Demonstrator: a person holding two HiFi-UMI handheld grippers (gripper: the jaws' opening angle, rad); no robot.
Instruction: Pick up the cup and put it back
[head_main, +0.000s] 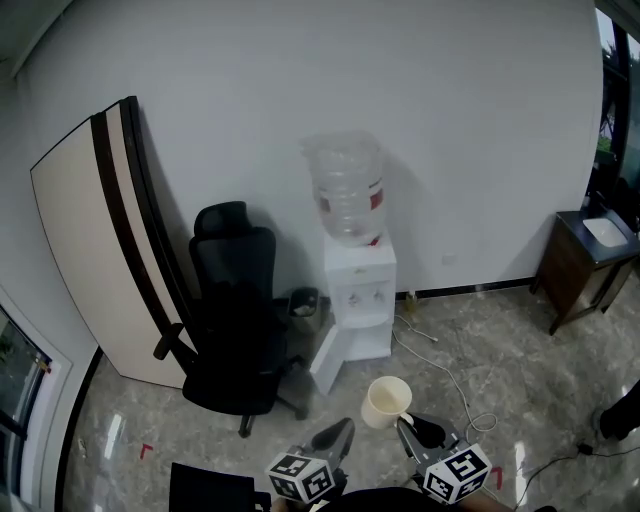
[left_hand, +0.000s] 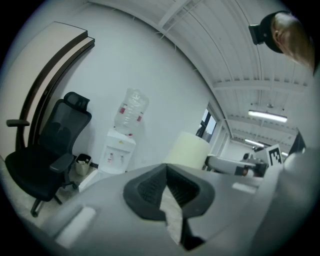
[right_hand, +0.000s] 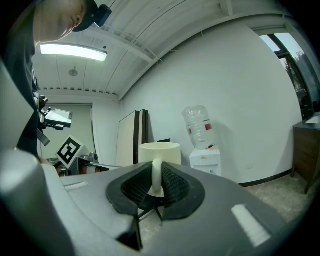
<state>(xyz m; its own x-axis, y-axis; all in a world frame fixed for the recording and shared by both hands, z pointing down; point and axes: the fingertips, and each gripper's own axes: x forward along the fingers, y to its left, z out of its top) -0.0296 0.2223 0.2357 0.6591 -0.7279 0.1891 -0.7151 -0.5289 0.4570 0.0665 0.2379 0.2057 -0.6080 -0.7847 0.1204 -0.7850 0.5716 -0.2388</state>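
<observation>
Holding a cream cup (head_main: 386, 402) by its handle, the right gripper (head_main: 407, 428) sits at the bottom of the head view. Its two black pads pinch the thin handle from both sides. The cup is upright with its mouth up, held in the air above a grey marble floor (head_main: 470, 340). Just to its left, not touching it, the left gripper (head_main: 338, 436) has its jaw tips pressed together with nothing between them. Beyond the cup, a white water dispenser (head_main: 358, 290) with a clear bottle (head_main: 347, 190) on top stands against a white wall. A black office chair (head_main: 235, 320) stands to the left of it, beside a pale board (head_main: 95, 250) that leans on the wall. At the right edge stands a dark wooden cabinet (head_main: 580, 265).
</observation>
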